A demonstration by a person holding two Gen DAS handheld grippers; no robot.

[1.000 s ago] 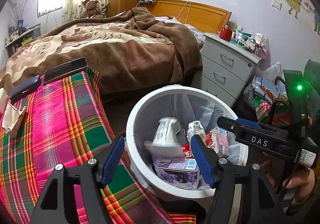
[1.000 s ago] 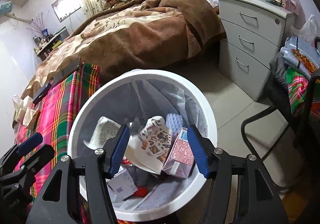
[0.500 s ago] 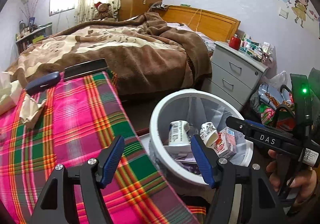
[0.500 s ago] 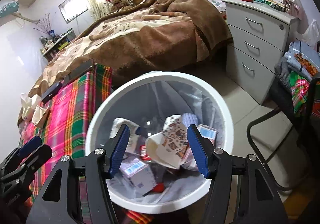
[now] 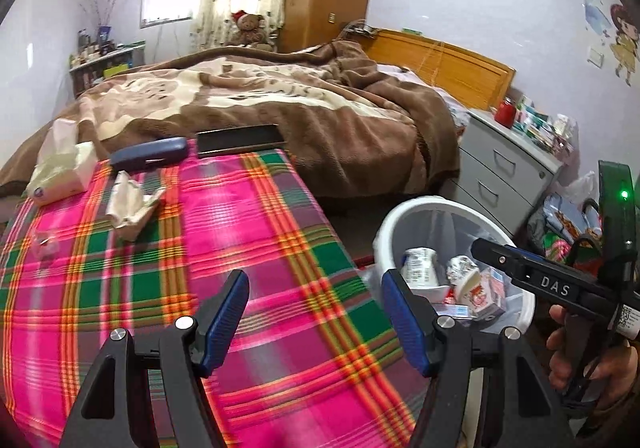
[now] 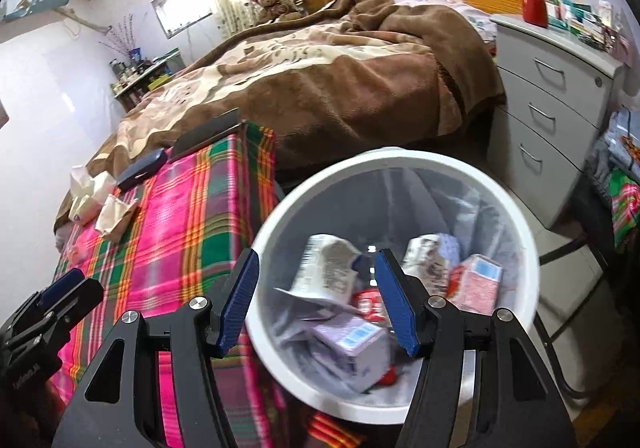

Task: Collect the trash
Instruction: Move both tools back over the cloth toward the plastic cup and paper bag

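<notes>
A white trash bin point(image 5: 412, 208) point(image 6: 400, 158) with a clear liner stands beside the plaid-covered table point(image 5: 248, 216) point(image 6: 188, 216). It holds cartons, cups and wrappers point(image 6: 348, 340). A crumpled paper point(image 5: 130, 206) point(image 6: 114, 214) lies at the table's far left, and a small clear wrapper point(image 5: 44, 242) near its left edge. My left gripper point(image 5: 316, 318) is open and empty over the table's near right part. My right gripper point(image 6: 316, 298) is open and empty over the bin's left rim; it also shows in the left wrist view point(image 5: 532, 276).
A tissue pack point(image 5: 60, 176), a blue case point(image 5: 148, 158) and a black flat box point(image 5: 240, 140) lie at the table's far end. A bed with a brown blanket point(image 5: 280, 104) is behind. A grey drawer unit point(image 6: 560, 96) and a chair point(image 6: 616, 216) are right of the bin.
Both grippers have swung left, away from the bin and toward the table. The left one was over the bin's edge and is now over the plaid cloth. Both stayed open and empty.
</notes>
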